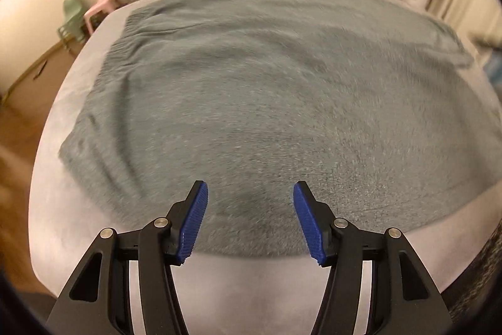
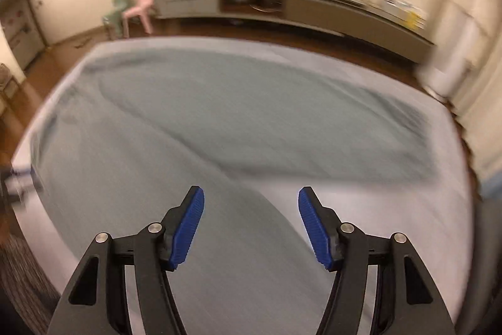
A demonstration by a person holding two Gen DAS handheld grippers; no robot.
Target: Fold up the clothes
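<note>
We see the grey-green garment [image 1: 266,102] spread flat on the pale bed [image 1: 72,209], its ribbed hem toward the left, long axis running left to right. Our left gripper [image 1: 250,220] and right gripper [image 2: 251,225] hover above it, jaws wide apart, holding nothing. No writing is legible.

left hand-held gripper [image 1: 250,190]: jaws apart, nothing between them; grey-green garment [image 1: 266,102] lies flat ahead on the bed [image 1: 56,209], nothing standing on it | right hand-held gripper [image 2: 251,197]: jaws apart, bare sheet ahead-right | obstacles: long cabinet [image 2: 345,18] and pink chair [image 2: 139,5] beyond the bed's far edge, well apart
</note>
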